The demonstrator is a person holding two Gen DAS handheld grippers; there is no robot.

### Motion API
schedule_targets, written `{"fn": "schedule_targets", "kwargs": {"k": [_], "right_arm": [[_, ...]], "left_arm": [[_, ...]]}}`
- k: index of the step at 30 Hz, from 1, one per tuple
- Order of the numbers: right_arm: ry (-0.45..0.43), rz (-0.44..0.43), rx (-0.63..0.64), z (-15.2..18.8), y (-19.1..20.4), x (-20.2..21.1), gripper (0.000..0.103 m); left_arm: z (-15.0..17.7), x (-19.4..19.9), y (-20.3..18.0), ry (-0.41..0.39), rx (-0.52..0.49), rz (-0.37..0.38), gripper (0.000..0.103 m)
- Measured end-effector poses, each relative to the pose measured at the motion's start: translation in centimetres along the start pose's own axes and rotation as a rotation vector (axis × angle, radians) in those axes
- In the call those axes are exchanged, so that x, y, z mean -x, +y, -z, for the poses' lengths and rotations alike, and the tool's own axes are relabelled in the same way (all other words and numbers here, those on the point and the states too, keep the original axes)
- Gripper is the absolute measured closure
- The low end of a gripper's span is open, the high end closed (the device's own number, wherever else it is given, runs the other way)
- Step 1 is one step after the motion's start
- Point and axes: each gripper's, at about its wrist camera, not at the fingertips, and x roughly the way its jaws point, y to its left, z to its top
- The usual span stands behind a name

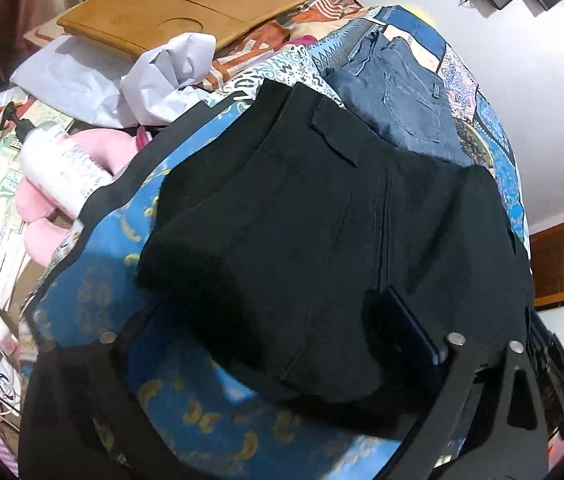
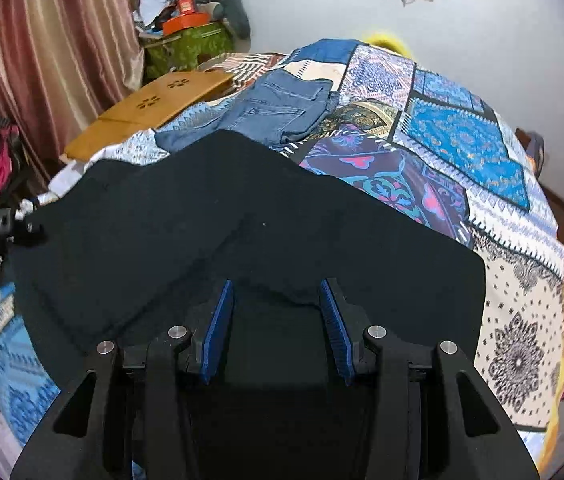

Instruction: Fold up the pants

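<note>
Black pants [image 2: 241,220] already folded w/ pocket side up on bedspread [image 2: 462,140] just in front of jeans [image 2: 282,108], maybe final tidy left; left gripper [image 1: 277,344] jaws wide apart, right gripper [image 2: 277,332] jaws apart, nothing clamped.

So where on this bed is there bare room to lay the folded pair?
Bare quilt lies right of the black pants and the jeans, out to the bed's edge. Crowded: the far left corner, with the wooden tray, white bags and lotion bottle.
</note>
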Motion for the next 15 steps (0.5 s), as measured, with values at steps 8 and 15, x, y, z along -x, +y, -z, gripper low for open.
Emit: {"fn": "schedule_targets", "kwargs": {"k": [8, 15], "right_arm": [[-0.005, -0.034, -0.044, -0.1, -0.6, 0.0, 0.059], [-0.024, -0.067, -0.113, -0.1, -1.4, 0.8, 0.059]], "left_arm": [[-1.1, 0.0, 0.3, -0.023, 0.011, -0.008, 0.067], [-1.7, 2.8, -2.6, -0.141, -0.132, -0.083, 0.077]]}}
